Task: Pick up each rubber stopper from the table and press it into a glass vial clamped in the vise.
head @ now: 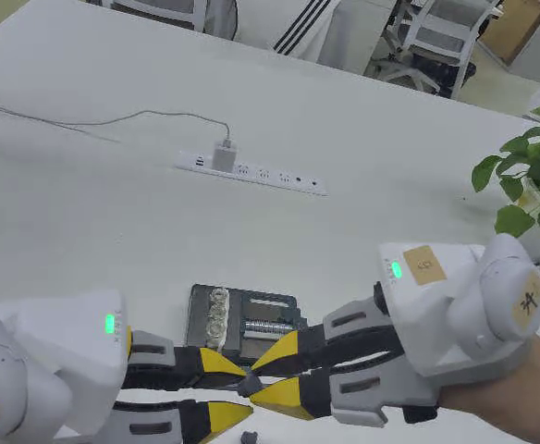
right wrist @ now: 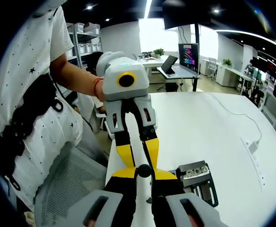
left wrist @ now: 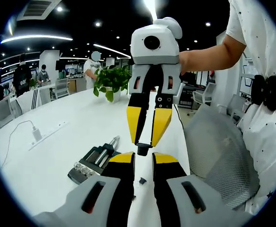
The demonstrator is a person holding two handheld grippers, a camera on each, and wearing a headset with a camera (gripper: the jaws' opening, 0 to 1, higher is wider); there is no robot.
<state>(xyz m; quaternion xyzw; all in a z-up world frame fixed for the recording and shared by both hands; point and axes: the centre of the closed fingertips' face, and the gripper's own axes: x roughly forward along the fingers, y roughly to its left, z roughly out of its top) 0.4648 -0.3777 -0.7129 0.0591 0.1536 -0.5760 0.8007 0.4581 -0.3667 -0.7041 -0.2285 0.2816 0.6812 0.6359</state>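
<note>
White bench (head: 85,213) stretches under both tongs. Nearest, the left tongs (left wrist: 143,159) stand slightly parted and grip nothing. Tip to tip with them, the right tongs (head: 249,385) are closed on a small dark rubber stopper (right wrist: 143,170). A second stopper (head: 249,435) lies on the bench just below the tips. Just beyond sits the vise (head: 261,319), clamping a row of glass vials (head: 217,313). Farther off are a power strip (head: 251,173) and a potted plant (head: 529,176).

The left gripper (right wrist: 143,166) and right gripper (left wrist: 143,147) share white rounded plastic housings (head: 455,301), grey slotted finger frames (head: 358,365), yellow wedge jaws and a small green light (head: 110,324); the right carries a tan paper sticker (head: 424,265). The person wears a white short-sleeved shirt (right wrist: 29,61) dotted with dark stars and a thin red wristband (right wrist: 96,87).
</note>
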